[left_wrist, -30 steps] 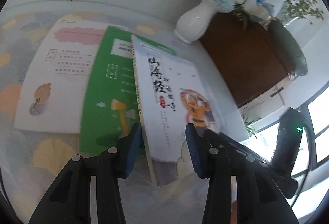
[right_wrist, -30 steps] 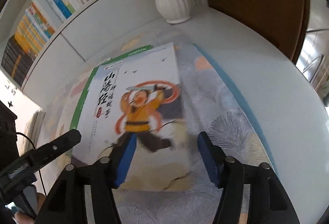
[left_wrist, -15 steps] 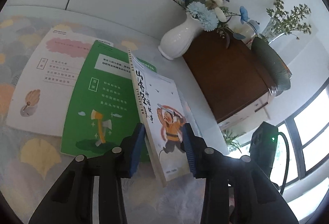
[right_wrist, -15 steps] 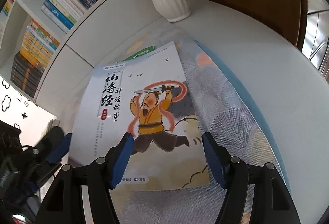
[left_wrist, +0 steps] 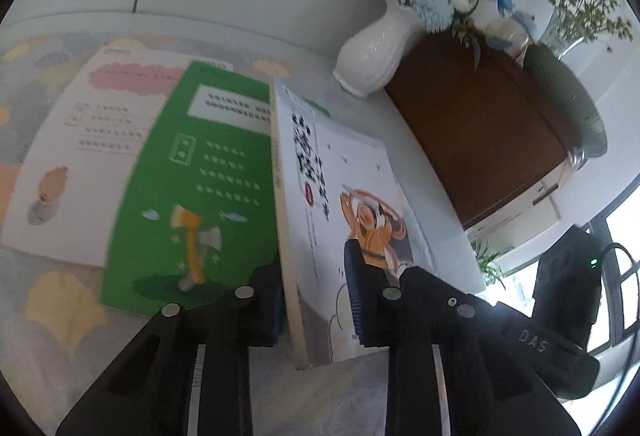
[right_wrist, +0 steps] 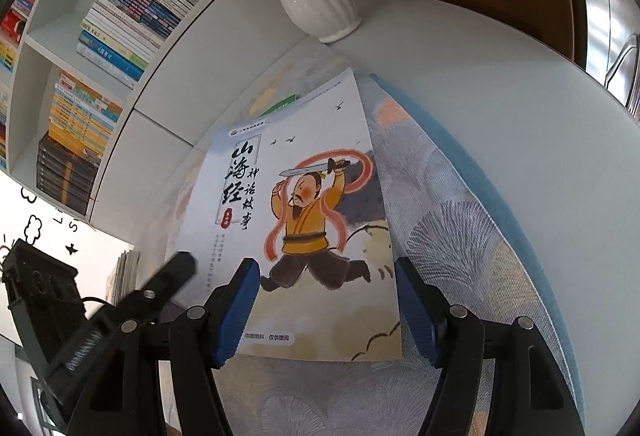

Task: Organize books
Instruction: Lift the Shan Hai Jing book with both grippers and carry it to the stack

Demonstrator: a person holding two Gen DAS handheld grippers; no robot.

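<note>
A white picture book with a sword-waving figure in orange (left_wrist: 320,204) (right_wrist: 304,212) is tilted up on its spine side. My left gripper (left_wrist: 316,300) straddles its near spine edge, one finger under the cover, one over it; a gap shows between the pads and the book. It leans over a green book with an axe (left_wrist: 204,188), which overlaps a white book (left_wrist: 80,140). My right gripper (right_wrist: 326,312) is open and empty, just in front of the picture book's near edge. The left gripper's finger (right_wrist: 152,288) shows at the book's left edge.
A white vase with blue flowers (left_wrist: 376,48) (right_wrist: 316,0) stands at the table's far edge beside a dark wooden cabinet (left_wrist: 480,140). Bookshelves full of books (right_wrist: 120,32) rise behind the table. The patterned tablecloth (right_wrist: 440,228) ends near the right table edge.
The left gripper has slid further onto the picture book's spine edge, and the book stands tilted higher. The right gripper has drawn back and up a little and stays open.
</note>
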